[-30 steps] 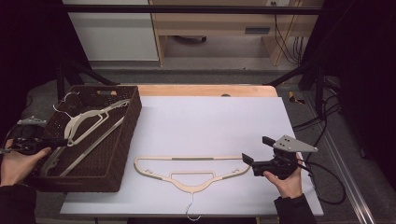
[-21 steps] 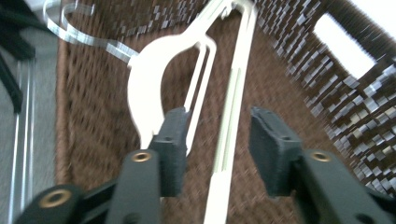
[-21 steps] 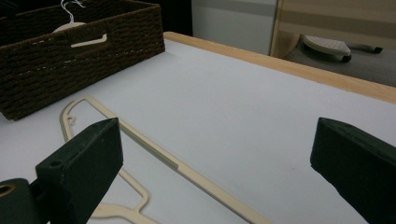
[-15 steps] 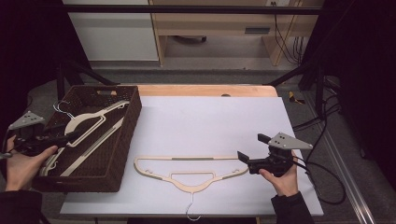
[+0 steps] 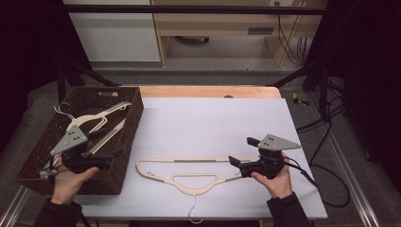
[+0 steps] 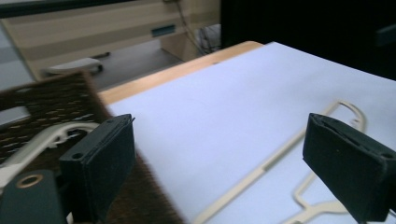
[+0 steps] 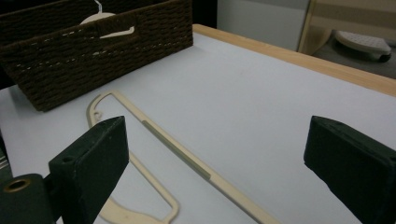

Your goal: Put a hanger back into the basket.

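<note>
**A:** High view first. What changed?

**B:** My left tongs (image 5: 116, 153) have swung in from the outer side of the wicker basket (image 5: 135, 123) and now hang over its near right corner, aimed at the desk (image 5: 213, 123). A second ago they were pinched close; they have just been opening and now stand wide with nothing between them. One cream hanger (image 5: 97, 120) lies in the basket. My right tongs (image 5: 239, 163) have crept a little toward the hanger on the desk (image 5: 189, 172) and sit just by its right arm end, wide apart with a slight narrowing, holding nothing.

**A:** What does that mean for the work?

**B:** I judge the basket hanger is delivered and the one on the desk is next. Neither pair has hold of it yet.

**A:** Left gripper view?

**B:** Both pads (image 6: 105, 158) stand well apart and bare. Between them is white desk, with the hanger's arm (image 6: 280, 154) running past the right pad, untouched. The basket's edge (image 6: 51, 102) is at the left, blurred.

**A:** Right gripper view?

**B:** The pads (image 7: 93, 154) are wide and empty. The hanger's bar (image 7: 177, 149) crosses the gap flat on the desk, and the basket (image 7: 93, 56) is beyond.

**A:** Any writing or brand?

**B:** None I can read in any view.
</note>
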The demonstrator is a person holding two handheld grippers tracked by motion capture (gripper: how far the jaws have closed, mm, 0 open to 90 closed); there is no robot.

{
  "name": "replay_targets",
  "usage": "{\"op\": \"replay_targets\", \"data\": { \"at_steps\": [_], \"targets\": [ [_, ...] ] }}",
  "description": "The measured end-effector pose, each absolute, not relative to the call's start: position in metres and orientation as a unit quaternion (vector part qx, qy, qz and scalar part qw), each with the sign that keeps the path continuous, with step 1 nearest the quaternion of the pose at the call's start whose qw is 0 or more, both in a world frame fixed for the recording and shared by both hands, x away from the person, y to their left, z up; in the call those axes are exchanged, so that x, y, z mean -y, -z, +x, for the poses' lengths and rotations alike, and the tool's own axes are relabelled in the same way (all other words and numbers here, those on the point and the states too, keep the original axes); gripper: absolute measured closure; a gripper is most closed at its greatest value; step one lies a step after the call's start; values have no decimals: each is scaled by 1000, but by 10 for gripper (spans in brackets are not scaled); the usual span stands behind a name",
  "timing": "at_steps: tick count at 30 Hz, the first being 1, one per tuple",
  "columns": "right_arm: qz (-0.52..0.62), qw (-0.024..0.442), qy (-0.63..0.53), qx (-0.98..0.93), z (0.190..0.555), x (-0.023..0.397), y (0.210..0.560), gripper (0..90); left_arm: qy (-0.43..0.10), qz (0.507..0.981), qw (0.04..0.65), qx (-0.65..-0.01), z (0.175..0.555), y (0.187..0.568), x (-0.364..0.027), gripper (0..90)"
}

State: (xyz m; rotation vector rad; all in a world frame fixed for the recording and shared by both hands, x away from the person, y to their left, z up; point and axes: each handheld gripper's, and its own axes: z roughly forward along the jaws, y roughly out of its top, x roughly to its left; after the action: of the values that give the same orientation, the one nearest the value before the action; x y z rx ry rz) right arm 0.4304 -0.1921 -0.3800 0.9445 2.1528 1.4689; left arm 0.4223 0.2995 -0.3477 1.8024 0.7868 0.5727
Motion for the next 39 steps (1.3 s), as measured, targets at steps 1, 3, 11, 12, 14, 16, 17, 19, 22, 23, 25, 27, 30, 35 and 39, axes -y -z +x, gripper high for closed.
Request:
{"op": "replay_targets", "data": {
  "at_steps": [1,3,11,12,14,16,17,19,22,23,25,27,30,35,39],
  "targets": [
    [332,179,-518,-768,430,188,381,71,-235,754,522,-322,421,351,-294,84],
    [326,175,-510,-777,431,179,383,68,-222,764,522,-309,417,358,-283,84],
    [321,157,-494,-793,427,153,389,67,-205,788,502,-292,408,376,-252,62],
    [319,150,-494,-795,426,150,390,68,-206,788,502,-290,407,377,-251,60],
    [315,146,-487,-802,426,143,393,73,-206,787,504,-292,405,379,-249,61],
    [307,147,-476,-811,425,136,395,81,-197,787,507,-292,404,382,-247,64],
    [301,147,-473,-815,425,131,396,86,-195,788,505,-291,403,384,-246,64],
    [293,139,-466,-823,423,123,399,104,-189,793,504,-285,402,386,-243,69],
    [281,131,-452,-837,420,111,403,122,-185,796,499,-286,403,391,-239,77],
    [278,125,-450,-839,420,107,405,136,-186,798,496,-286,404,393,-238,77],
    [267,117,-441,-849,418,101,408,170,-185,800,491,-293,406,396,-236,80],
    [263,111,-431,-856,416,94,413,175,-181,801,486,-300,408,399,-235,87],
    [255,98,-418,-866,415,84,420,206,-181,804,478,-305,409,402,-233,91],
    [255,84,-397,-878,415,63,436,278,-186,803,475,-310,410,403,-233,95],
    [256,74,-375,-888,417,50,450,397,-188,801,476,-311,411,403,-234,100]
  ]
}}
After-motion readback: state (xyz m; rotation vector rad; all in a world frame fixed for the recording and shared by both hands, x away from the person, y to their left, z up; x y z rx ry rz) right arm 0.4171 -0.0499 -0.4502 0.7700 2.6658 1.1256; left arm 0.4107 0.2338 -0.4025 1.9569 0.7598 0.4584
